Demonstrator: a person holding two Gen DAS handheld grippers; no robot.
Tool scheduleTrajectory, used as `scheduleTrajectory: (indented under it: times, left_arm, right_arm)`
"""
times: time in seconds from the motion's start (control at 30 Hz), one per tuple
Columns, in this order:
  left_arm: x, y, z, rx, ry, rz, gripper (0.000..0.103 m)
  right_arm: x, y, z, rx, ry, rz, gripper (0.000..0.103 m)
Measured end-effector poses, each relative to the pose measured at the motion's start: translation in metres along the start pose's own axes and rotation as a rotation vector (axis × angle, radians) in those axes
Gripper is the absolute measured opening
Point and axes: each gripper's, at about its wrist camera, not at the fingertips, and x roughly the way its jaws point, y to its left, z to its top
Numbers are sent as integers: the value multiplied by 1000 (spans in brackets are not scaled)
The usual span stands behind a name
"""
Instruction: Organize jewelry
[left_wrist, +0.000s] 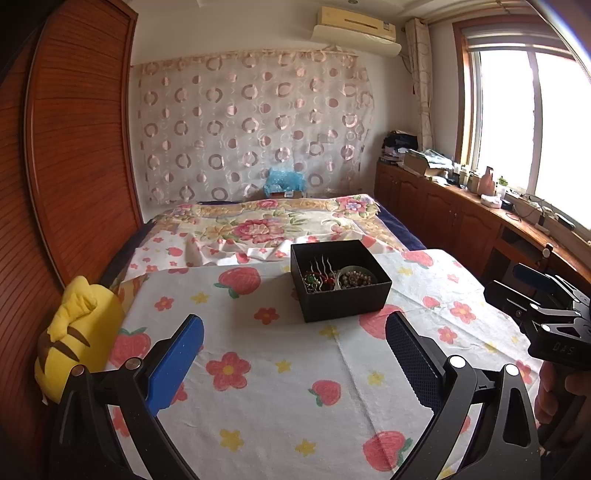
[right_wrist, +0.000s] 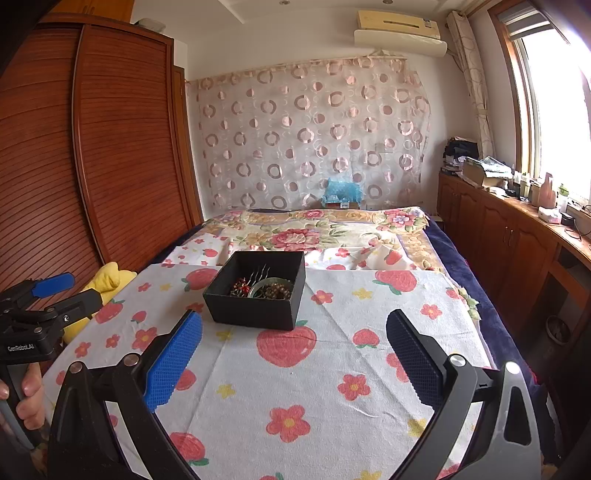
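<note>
A black open box (left_wrist: 341, 295) sits on a strawberry-and-flower cloth (left_wrist: 288, 369). Inside lie a silver hair comb (left_wrist: 320, 266), red and green jewelry (left_wrist: 314, 281) and a beaded bracelet in a round dish (left_wrist: 355, 277). The box also shows in the right wrist view (right_wrist: 255, 308), with the jewelry (right_wrist: 266, 288) inside. My left gripper (left_wrist: 293, 354) is open and empty, held short of the box. My right gripper (right_wrist: 293, 354) is open and empty, also short of the box. Each gripper shows at the edge of the other's view: the right one (left_wrist: 517, 286), the left one (right_wrist: 70, 291).
A yellow plush toy (left_wrist: 77, 339) lies at the cloth's left edge by a wooden wardrobe (left_wrist: 74, 147). A floral blanket (left_wrist: 266, 225) covers the bed behind the box. Wooden cabinets (left_wrist: 461, 218) with clutter run under the window at right.
</note>
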Motion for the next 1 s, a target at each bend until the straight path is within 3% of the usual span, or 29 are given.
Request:
scheduleTrajectory:
  times: [1.0]
  left_arm:
    - [-1,0,1,0,-6,-1,95]
  right_arm:
    - [0,-1,0,0,-1,2,100]
